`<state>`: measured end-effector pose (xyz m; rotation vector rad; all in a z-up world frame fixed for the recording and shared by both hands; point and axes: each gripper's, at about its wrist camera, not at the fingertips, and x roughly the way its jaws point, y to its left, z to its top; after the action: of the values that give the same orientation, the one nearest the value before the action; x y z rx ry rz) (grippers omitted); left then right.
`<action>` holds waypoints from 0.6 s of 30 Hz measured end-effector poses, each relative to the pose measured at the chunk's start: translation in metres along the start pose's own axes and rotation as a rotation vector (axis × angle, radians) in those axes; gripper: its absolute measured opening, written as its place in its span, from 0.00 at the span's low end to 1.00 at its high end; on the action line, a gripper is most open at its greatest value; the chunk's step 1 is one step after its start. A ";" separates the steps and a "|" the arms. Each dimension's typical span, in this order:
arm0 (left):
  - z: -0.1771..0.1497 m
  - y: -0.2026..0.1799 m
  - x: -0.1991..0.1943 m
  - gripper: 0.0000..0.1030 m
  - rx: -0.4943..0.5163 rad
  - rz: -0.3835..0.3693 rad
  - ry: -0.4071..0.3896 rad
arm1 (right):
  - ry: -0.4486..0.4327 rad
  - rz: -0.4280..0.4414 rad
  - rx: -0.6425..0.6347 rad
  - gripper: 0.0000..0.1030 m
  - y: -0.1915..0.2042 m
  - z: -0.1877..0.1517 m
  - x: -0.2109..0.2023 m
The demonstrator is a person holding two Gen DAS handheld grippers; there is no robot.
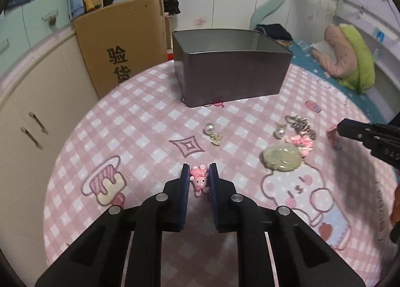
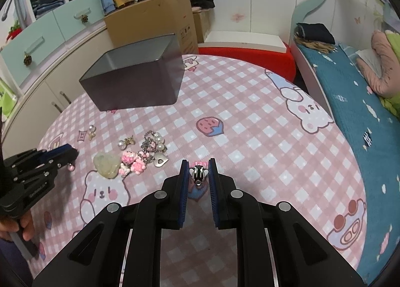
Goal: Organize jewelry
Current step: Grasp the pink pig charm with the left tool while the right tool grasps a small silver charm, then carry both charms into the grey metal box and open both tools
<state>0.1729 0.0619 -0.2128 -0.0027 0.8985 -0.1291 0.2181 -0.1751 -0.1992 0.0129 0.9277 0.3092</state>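
Pink pig charm [image 1: 199,180] sitting pinched between the left gripper [image 1: 199,177] pads above the checked tablecloth [image 1: 150,117], black-and-silver charm [image 2: 198,173] sitting clamped in the right gripper [image 2: 198,174], remaining jewelry pile [image 2: 140,154] lying near the open grey tin [image 1: 225,67].
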 end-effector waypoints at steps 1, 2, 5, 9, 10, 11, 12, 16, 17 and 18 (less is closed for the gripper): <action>0.000 0.002 -0.002 0.13 -0.013 -0.028 0.000 | -0.007 0.000 -0.001 0.16 0.000 0.002 -0.002; 0.000 0.003 -0.005 0.13 -0.021 -0.038 -0.004 | -0.012 0.002 -0.002 0.16 0.000 0.003 -0.005; 0.003 0.003 -0.016 0.13 -0.025 -0.070 -0.027 | -0.035 0.000 -0.006 0.16 0.003 0.009 -0.013; 0.013 0.004 -0.036 0.13 -0.033 -0.123 -0.076 | -0.063 0.003 -0.014 0.16 0.005 0.017 -0.024; 0.016 0.004 -0.041 0.13 -0.031 -0.130 -0.086 | -0.069 0.001 -0.017 0.16 0.006 0.019 -0.027; 0.019 0.003 -0.044 0.13 -0.028 -0.138 -0.094 | -0.076 0.000 -0.020 0.16 0.006 0.021 -0.029; 0.024 0.001 -0.051 0.13 -0.026 -0.153 -0.111 | -0.080 0.001 -0.023 0.16 0.007 0.023 -0.031; 0.051 -0.004 -0.070 0.13 -0.001 -0.206 -0.169 | -0.111 0.007 -0.035 0.16 0.011 0.040 -0.042; 0.056 -0.005 -0.071 0.13 0.004 -0.215 -0.177 | -0.119 0.013 -0.036 0.16 0.012 0.044 -0.044; 0.065 -0.006 -0.075 0.13 0.012 -0.232 -0.189 | -0.131 0.018 -0.038 0.16 0.014 0.051 -0.046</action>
<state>0.1771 0.0614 -0.1134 -0.1067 0.7062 -0.3450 0.2290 -0.1680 -0.1298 0.0062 0.7923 0.3392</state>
